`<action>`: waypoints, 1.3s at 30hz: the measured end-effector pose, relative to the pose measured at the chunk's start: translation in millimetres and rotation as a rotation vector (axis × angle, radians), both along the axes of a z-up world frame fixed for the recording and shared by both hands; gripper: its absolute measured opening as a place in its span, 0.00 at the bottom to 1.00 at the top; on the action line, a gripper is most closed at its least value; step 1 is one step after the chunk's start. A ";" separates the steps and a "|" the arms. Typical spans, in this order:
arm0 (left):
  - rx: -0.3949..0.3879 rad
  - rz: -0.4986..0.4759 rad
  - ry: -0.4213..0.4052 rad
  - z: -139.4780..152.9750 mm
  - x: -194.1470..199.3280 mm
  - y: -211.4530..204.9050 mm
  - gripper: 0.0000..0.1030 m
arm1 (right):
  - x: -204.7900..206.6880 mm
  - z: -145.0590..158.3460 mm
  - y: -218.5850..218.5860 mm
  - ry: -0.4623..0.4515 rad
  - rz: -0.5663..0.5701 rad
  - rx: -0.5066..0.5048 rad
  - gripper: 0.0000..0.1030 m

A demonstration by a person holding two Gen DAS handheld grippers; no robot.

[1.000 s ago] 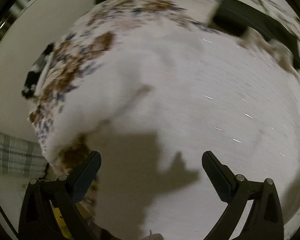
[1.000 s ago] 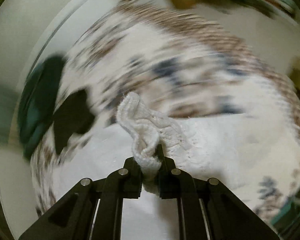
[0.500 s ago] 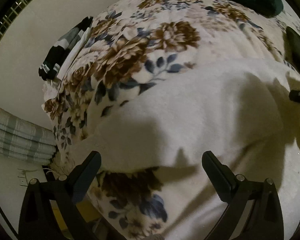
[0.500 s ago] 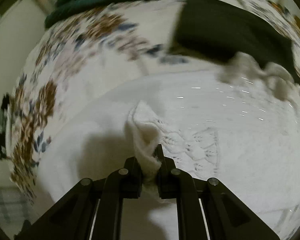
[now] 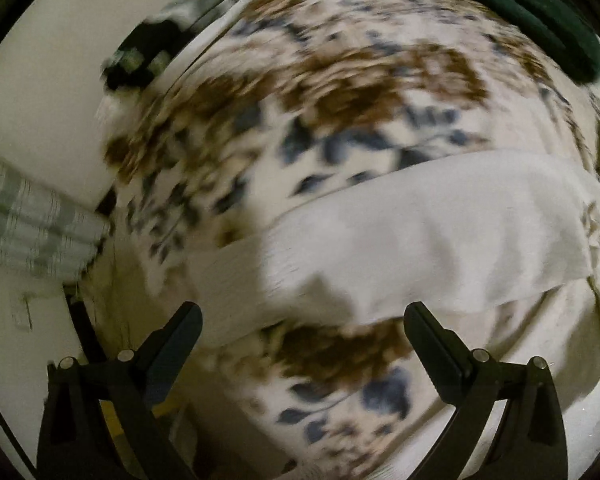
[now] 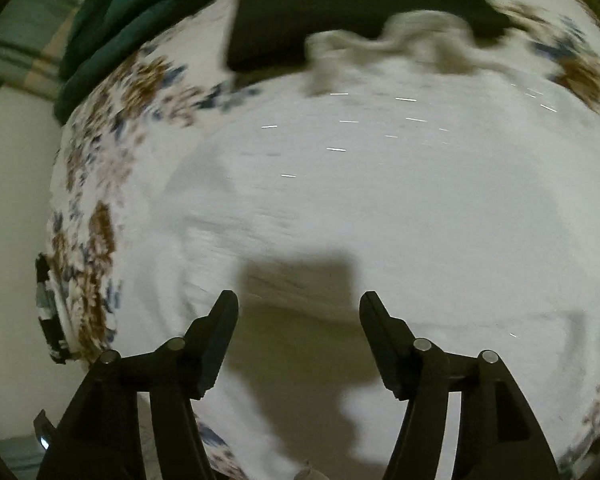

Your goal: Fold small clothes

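**Fold laid down, right tongs just let go**

My right tongs (image 6: 298, 344) have just been opening, and nothing sits between the jaws now — only their own shadow falls on the white garment (image 6: 380, 200) below them. The cloth they were carrying lies flat on the bed, spread across the floral bedspread (image 6: 96, 200). My left tongs (image 5: 302, 344) stand wide and empty too, pointing steeply down over the near edge of the same white garment (image 5: 420, 248), which from this side reads as a long folded band lying across the floral bedspread (image 5: 340, 92). Both views are smeared by motion, so I cannot tell how neat the edges are.

I judge that one fold has just been laid and released. The next move calls for picking a fresh edge — likely one end of that white band — with both tongs low enough to pinch only the garment's layers and not the bedspread beneath.

Beyond the white piece, a dark garment (image 6: 340, 12) lies with a crumpled pale cloth (image 6: 400, 44) at its near edge, and a dark green fabric (image 6: 112, 24) lies at the far side of the bed. A small striped black-and-white pile (image 5: 148, 56) sits at the bed's left edge.
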State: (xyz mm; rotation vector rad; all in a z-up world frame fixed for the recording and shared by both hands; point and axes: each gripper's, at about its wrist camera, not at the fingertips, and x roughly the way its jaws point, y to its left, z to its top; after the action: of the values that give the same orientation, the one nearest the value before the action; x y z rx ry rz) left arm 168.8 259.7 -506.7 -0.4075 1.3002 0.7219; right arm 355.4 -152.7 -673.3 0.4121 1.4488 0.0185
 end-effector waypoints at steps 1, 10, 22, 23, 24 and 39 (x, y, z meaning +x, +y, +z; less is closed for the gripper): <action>-0.022 0.031 -0.003 -1.8 -11.3 10.5 1.00 | -5.0 1.7 -10.0 0.009 -0.010 -0.018 0.68; -0.214 0.334 -0.052 -56.4 -87.3 89.2 1.00 | -26.4 -18.9 -44.1 0.102 -0.061 -0.090 0.69; -0.272 0.298 -0.073 -109.0 -44.1 96.2 0.69 | -4.1 -40.1 17.7 0.130 0.048 -0.128 0.69; -0.254 0.287 -0.064 -108.5 -41.2 94.6 0.68 | -3.4 -41.4 18.5 0.133 0.045 -0.128 0.69; -0.225 0.278 -0.073 -103.5 -39.3 93.1 0.48 | -3.0 -42.4 19.0 0.135 0.042 -0.132 0.69; 0.096 -0.023 -0.227 66.3 42.5 46.3 0.08 | 5.3 -12.0 -33.2 0.064 0.015 -0.306 0.69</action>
State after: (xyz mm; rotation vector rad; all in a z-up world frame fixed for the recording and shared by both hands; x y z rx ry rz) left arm 211.3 306.0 -440.4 -0.3846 1.0514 0.6945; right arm 360.7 -185.9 -685.3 0.1520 1.4886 -0.2039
